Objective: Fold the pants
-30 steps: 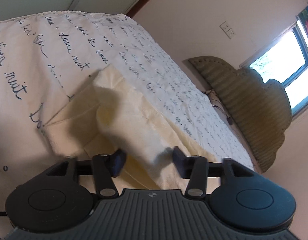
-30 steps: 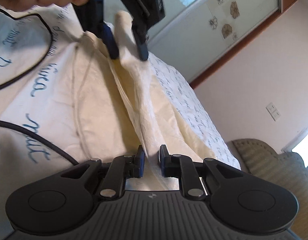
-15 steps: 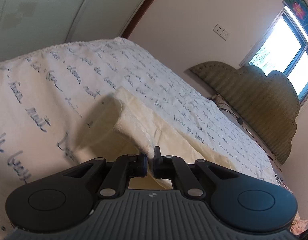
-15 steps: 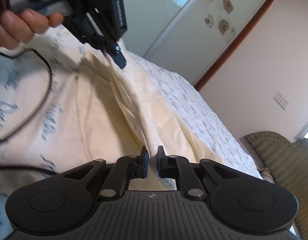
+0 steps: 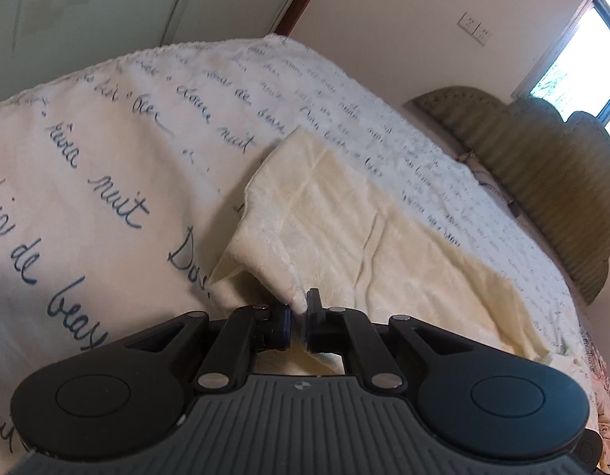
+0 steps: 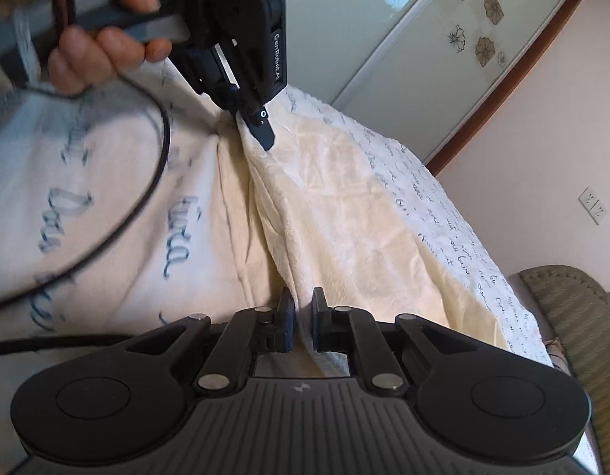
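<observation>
Clearly, left wrist view: left gripper (image 5: pixel 299 318) pinching raised edge of cream fleecy pants (image 5: pixel 344 229), jaws easing open, cloth between them; pants lie on white script-printed bedspread (image 5: pixel 107 158)

Right wrist view: right gripper (image 6: pixel 299 322) clamped on same fold edge nearer camera, keeping ridge taut between both for laying over; hand (image 6: pixel 95 39) carries left gripper

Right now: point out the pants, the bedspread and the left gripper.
pants (image 5: pixel 344 229): left wrist view, flat cream panel.
bedspread (image 5: pixel 107 150): left wrist view, script-printed area.
left gripper (image 6: pixel 261 130): right wrist view, fingertips at the fabric ridge.
</observation>
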{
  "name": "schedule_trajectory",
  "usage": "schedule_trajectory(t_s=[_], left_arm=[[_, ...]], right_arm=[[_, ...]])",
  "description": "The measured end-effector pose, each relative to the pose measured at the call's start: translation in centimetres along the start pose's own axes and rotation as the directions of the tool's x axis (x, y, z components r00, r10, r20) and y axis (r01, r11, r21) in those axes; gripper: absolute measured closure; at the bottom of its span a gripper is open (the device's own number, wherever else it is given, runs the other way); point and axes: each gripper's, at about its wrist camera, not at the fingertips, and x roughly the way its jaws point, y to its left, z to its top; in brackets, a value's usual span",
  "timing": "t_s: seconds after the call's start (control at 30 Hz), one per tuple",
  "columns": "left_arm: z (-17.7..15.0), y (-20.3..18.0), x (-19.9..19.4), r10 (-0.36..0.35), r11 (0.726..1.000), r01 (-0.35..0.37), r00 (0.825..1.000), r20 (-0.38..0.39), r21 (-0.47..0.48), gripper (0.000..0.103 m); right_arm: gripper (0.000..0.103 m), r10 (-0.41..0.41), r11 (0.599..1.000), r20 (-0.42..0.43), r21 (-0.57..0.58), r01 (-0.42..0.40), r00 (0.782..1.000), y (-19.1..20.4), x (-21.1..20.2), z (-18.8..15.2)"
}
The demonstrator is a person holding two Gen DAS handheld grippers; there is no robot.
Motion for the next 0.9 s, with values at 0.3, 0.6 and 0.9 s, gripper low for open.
schedule_trajectory(t_s=[0.3,0.6,0.9], left_arm=[[0.2,-0.1,-0.7,0.005,1.0,-0.005,1.0,-0.018,-0.002,0.078],[0.2,-1.1,-3.1,0.074,0.997,-0.074,0.997,-0.023,0.033,0.073],[-1.3,-7.0,-6.5,0.167,0.918,-0.232,0.961,0.218,0.321,0.031]], right_arm=[[0.087,0.083,0.971,0.062,0.221,-0.095,0.995,-3.9,-4.4,-0.8],[0.086,0.004,0.789,-0.204,0.602,0.122,0.979,-10.6,-6.1,-10.6],[0.086,-0.169,0.342,-0.106,0.926,0.159,0.98,-16.0,-11.4,-17.6]])
